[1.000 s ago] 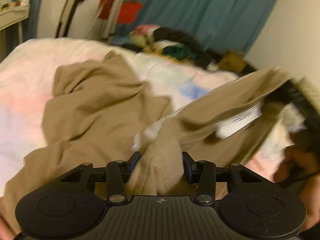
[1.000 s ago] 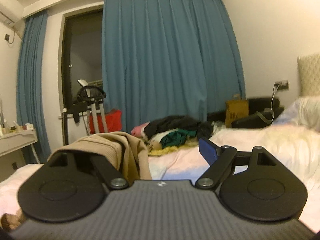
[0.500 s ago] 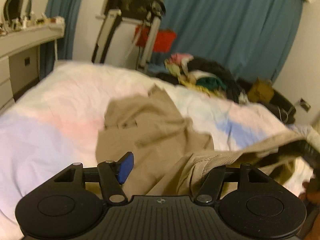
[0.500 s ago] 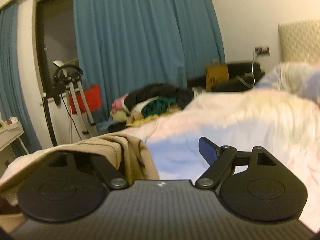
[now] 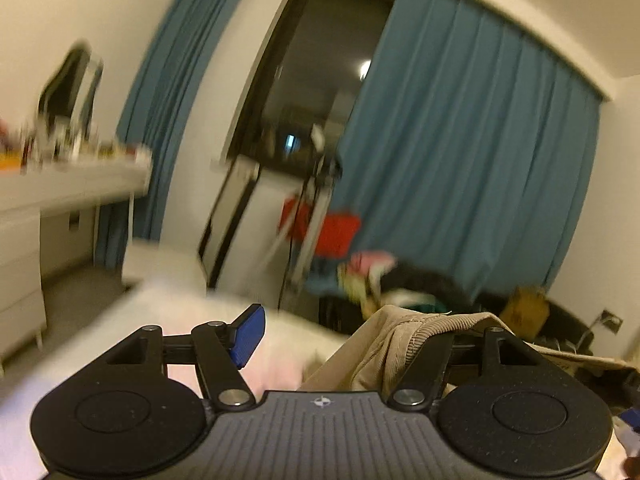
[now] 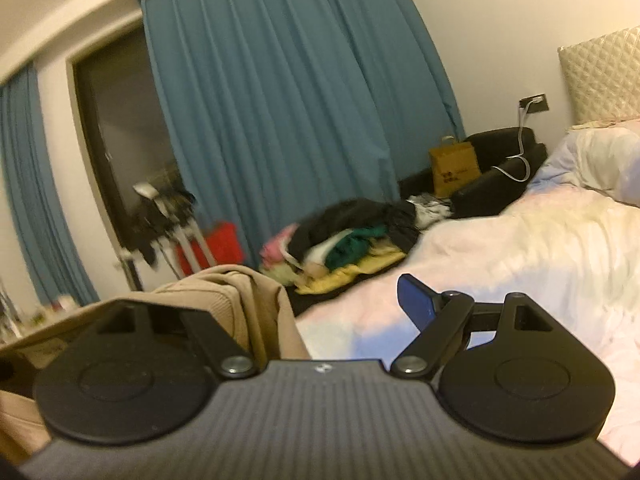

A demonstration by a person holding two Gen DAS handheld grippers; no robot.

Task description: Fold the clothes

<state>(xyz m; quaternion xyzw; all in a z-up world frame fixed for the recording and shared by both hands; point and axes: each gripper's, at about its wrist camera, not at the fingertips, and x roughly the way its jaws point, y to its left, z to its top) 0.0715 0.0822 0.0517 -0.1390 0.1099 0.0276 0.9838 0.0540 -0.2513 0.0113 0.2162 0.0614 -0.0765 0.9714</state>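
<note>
Both tongs have risen off the bed (image 6: 540, 240) and now point across the room. The left tongs (image 5: 344, 340) have let go, jaws spread (tan garment (image 5: 404, 344) merely draped over one finger); the right tongs (image 6: 320, 300) likewise gape, cloth hanging beside them, so regrasping seems next.

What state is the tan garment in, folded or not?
Not folded: the tan garment hangs bunched over one finger of each open gripper, left gripper and right gripper.

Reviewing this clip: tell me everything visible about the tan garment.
The tan garment is soft beige fabric with a ribbed, corduroy-like edge. It hangs bunched over the left gripper's right-hand finger and, in the right wrist view, over the right gripper's left-hand finger. Both grippers' blue pads stand clear. Its lower part is hidden.
</note>
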